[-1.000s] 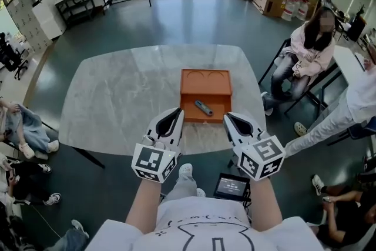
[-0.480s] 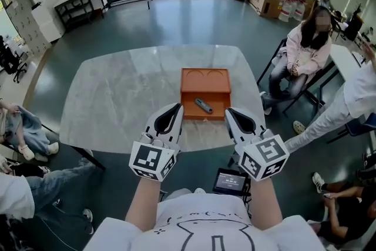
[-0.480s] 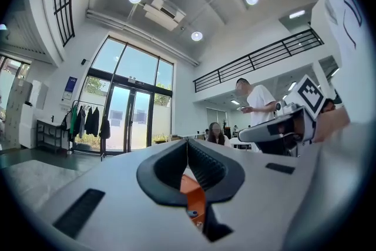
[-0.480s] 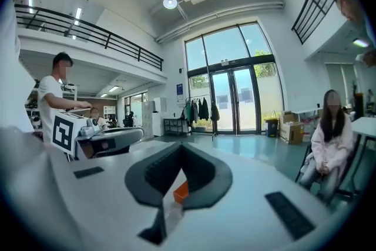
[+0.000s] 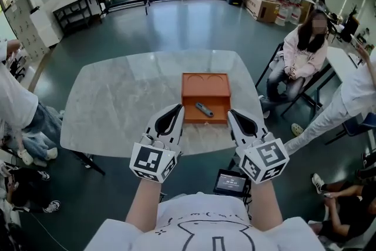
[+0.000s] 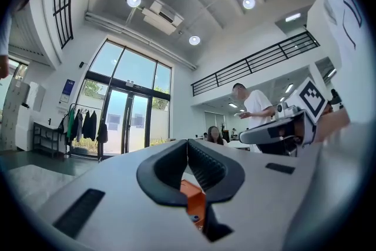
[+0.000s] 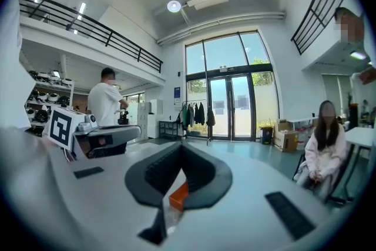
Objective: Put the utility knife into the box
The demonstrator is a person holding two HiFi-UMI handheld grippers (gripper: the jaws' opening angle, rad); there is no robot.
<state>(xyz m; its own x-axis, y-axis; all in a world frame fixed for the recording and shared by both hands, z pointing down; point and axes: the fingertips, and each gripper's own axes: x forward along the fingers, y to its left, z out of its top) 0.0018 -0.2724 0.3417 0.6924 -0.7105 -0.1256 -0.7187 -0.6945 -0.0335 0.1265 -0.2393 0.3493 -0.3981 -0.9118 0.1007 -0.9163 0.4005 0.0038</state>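
Little has changed: the utility knife (image 5: 204, 109) still lies inside the orange box (image 5: 205, 88) at frame centre on the bench (image 5: 117, 97). My left gripper (image 5: 175, 112) and right gripper (image 5: 233, 117) stay just below it, fingers together, empty. I judge the task done.

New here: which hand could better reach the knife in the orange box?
Right, marginally: the near end of the grey utility knife angles toward the right tool. The left tool, also shut, flanks the orange box likewise.
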